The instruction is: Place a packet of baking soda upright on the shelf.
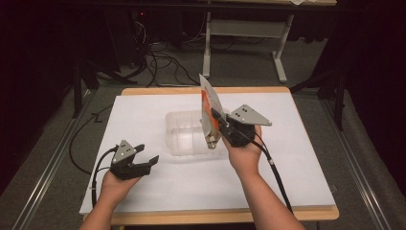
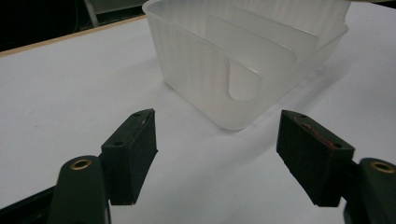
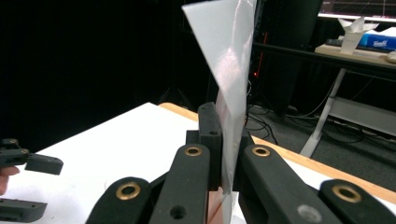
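The desk, topped with a white sheet, carries a translucent plastic bin near its middle, an open-topped box with thin upright dividers inside. It looks light and fairly stiff, though its smooth walls would probably slide on the sheet if pushed, so a wall's top edge seems the surest place to pinch it. Held up over the bin's right end is a flat pouch, white with an orange patch, standing nearly on edge. It looks thin, light and floppy, with a slick film surface, so a firm pinch low on its flat body, as now, likely keeps it from slipping or folding. The right tongs are closed on that pouch, seen in the right gripper view as a sheet clamped between the jaws. The left tongs stand open and empty, above the desk just left of the bin.
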Motion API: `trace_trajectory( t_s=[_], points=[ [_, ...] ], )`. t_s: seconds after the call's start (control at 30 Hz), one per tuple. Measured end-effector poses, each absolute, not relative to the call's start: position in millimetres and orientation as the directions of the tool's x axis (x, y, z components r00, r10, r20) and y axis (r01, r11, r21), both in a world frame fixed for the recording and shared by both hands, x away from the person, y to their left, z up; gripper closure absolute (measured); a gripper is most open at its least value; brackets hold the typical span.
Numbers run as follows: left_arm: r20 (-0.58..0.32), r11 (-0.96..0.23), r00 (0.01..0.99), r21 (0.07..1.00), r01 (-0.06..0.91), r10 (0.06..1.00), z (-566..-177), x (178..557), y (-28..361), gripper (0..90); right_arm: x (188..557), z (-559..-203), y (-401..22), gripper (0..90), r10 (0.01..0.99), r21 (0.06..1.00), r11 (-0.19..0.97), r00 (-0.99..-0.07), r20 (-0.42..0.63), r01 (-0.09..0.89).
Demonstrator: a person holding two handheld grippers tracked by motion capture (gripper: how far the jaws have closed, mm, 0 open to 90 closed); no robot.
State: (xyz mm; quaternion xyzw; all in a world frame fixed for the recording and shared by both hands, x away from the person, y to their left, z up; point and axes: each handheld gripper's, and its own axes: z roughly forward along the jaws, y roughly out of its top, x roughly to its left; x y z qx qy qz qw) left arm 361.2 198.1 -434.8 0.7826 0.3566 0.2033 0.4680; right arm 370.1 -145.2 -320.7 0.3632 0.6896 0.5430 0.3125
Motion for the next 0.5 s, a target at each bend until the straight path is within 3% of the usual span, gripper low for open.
trace_trajectory(
  t_s=[0.5],
  points=[
    [-0.025, -0.303, 0.667, 0.878, 0.370, 0.744, -434, 360, 197, 29.0, 405, -340, -123, 90.0, 0.841, 0.966, 0.159, -0.540, -0.025, 0.203]
  ],
)
